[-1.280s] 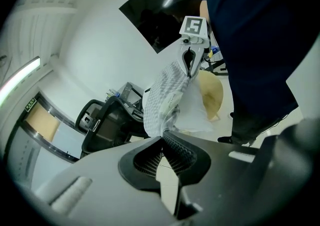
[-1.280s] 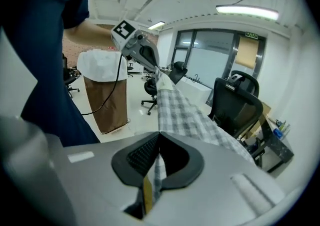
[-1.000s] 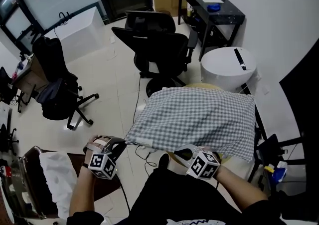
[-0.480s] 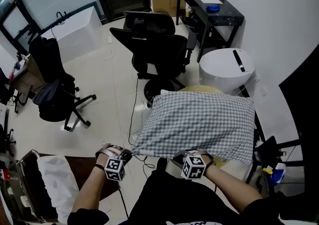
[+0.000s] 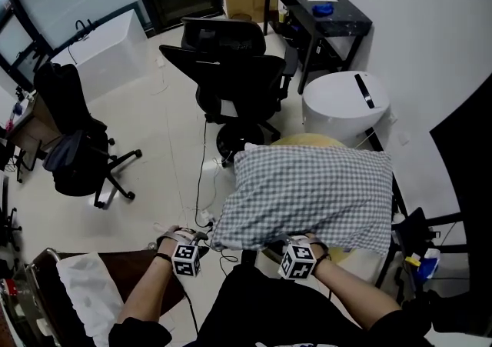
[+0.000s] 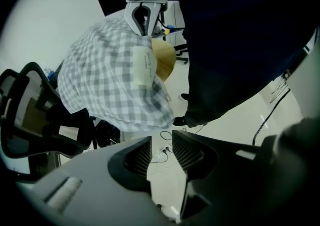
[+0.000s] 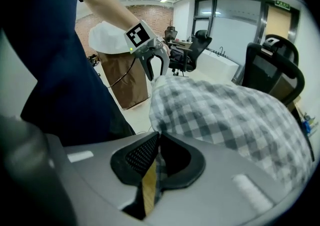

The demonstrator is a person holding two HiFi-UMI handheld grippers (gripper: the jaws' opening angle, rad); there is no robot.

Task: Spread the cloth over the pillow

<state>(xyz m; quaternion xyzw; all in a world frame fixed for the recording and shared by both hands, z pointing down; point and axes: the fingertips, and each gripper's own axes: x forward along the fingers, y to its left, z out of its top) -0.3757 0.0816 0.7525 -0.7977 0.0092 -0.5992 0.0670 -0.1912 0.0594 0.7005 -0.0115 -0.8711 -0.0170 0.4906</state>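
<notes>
Head view: one cloth (image 5: 307, 195), one pillow (image 5: 307, 138); left gripper (image 6: 162, 155) just opening, empty; right gripper (image 7: 156, 157) pinching cloth.

My left gripper (image 6: 161, 151) and right gripper (image 7: 157, 145) have smooth grey shells with black ribbed pads (image 6: 189, 154). Each carries a white cube (image 5: 187, 259) printed with black square markers. I wear a dark navy short-sleeved top (image 5: 269, 311). A thin black cable (image 5: 187, 299) trails from the left one.

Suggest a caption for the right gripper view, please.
Right gripper shut on the near edge of the grey-and-white checked cloth.
</notes>
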